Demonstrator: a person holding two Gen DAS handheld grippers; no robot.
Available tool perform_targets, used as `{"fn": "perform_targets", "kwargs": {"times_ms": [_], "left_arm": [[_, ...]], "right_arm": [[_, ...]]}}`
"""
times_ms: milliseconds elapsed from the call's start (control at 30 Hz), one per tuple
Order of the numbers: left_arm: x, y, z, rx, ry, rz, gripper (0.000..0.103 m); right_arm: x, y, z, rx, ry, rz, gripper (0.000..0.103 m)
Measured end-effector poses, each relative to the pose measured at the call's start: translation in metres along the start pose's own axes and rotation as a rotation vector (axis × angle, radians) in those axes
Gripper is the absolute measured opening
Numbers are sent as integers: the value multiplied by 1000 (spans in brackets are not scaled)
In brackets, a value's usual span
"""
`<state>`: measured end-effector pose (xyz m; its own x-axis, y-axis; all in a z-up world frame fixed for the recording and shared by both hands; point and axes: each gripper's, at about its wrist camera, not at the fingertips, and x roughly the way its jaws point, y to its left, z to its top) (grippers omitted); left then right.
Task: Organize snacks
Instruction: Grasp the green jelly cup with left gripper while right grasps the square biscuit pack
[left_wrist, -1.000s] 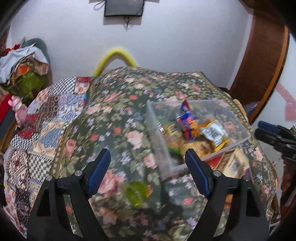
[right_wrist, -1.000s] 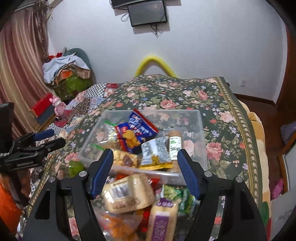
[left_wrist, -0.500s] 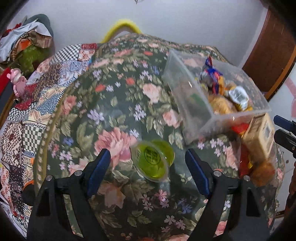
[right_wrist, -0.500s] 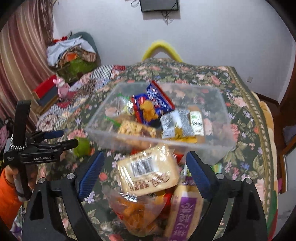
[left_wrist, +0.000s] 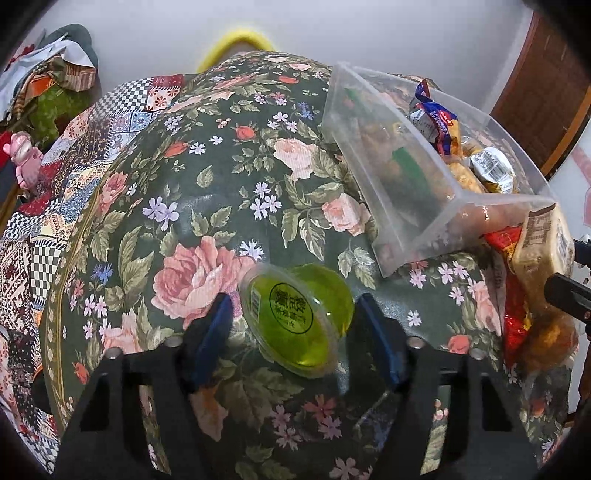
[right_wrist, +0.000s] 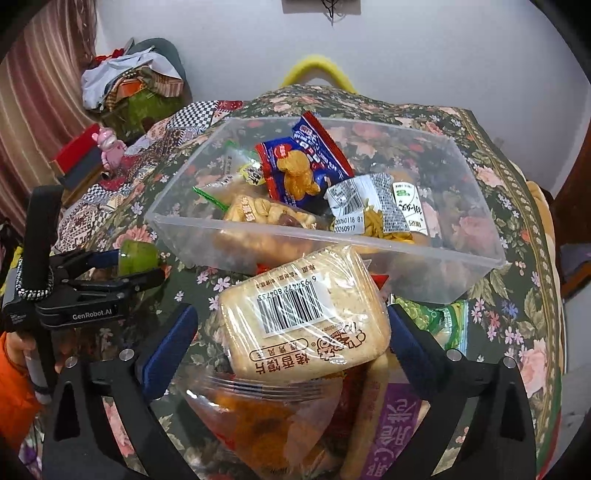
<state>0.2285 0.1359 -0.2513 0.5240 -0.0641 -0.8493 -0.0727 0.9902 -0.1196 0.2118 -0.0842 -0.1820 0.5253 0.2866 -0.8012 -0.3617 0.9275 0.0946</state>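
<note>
A green jelly cup (left_wrist: 299, 317) lies tilted on the floral cloth, left of the clear plastic box (left_wrist: 406, 155). My left gripper (left_wrist: 293, 310) is closing on it, one blue pad against each side. The right wrist view shows the same cup (right_wrist: 138, 256) pinched in that left gripper (right_wrist: 140, 264). My right gripper (right_wrist: 291, 314) is opening wide around a wrapped bread pack (right_wrist: 306, 314) without touching it. This pack tops a snack pile in front of the clear box (right_wrist: 332, 240), which holds a blue snack packet (right_wrist: 299, 166) and several other snacks.
Under the bread pack lie an orange snack bag (right_wrist: 258, 417), a purple pack (right_wrist: 395, 424) and a green pack (right_wrist: 439, 321). A patchwork cloth (left_wrist: 74, 155) covers the left. A yellow chair back (right_wrist: 317, 70) rises behind the table. An orange sleeve (right_wrist: 14, 387) holds the left gripper.
My left gripper came down over the green jelly cup and its jaws narrowed onto it. My right gripper sank toward the snack pile and its jaws spread wider.
</note>
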Motion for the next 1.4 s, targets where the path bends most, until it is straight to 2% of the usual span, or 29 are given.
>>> {"fn": "perform_targets", "kwargs": {"times_ms": [33,100,200,533,567,633,667,700,733,800,933,1000,1033,1067,1267,1400], "left_arm": [[0,0,0,1,-5,2,57],[1,0,0,2,-10,2,57],[-1,-1,-2,9,-14,6,57],[-32,-9,-10,31,-54,16,56],[-36,-9,-10,32,-61,11,48],[-44,-10,-7,30,-66,6,39],[-47,-9,-5,28,-73,4,21],[-51,-9,-3,27,-81,-9,11],[-54,-9,0,25,-81,-24,6],[-62,-10,3,25,-98,-34,6],[-70,-17,6,61,-109,2,8],[-68,-16,6,48,-97,13,28],[-66,-15,5,40,-93,20,48],[-65,-14,3,33,-100,27,60],[-36,-17,-5,62,-41,42,60],[-14,-17,-5,73,-31,96,58]], "right_arm": [[1,-1,0,3,2,1,100],[1,-1,-2,8,-4,2,99],[-2,-2,-2,8,-13,-8,86],[-17,-7,-5,35,-46,9,83],[-18,-7,-5,35,-51,8,83],[-25,-8,-3,37,-66,5,83],[-29,-8,-3,38,-75,6,83],[-31,-9,-2,39,-82,6,83],[-36,-10,-1,40,-94,4,83],[-41,-11,1,45,-112,1,83],[-52,-16,5,64,-145,11,83],[-56,-19,6,68,-156,11,83],[-58,-19,6,70,-159,12,83],[-59,-21,6,72,-163,13,83],[-65,-29,3,92,-170,15,83],[-66,-36,5,111,-176,7,83]]}}
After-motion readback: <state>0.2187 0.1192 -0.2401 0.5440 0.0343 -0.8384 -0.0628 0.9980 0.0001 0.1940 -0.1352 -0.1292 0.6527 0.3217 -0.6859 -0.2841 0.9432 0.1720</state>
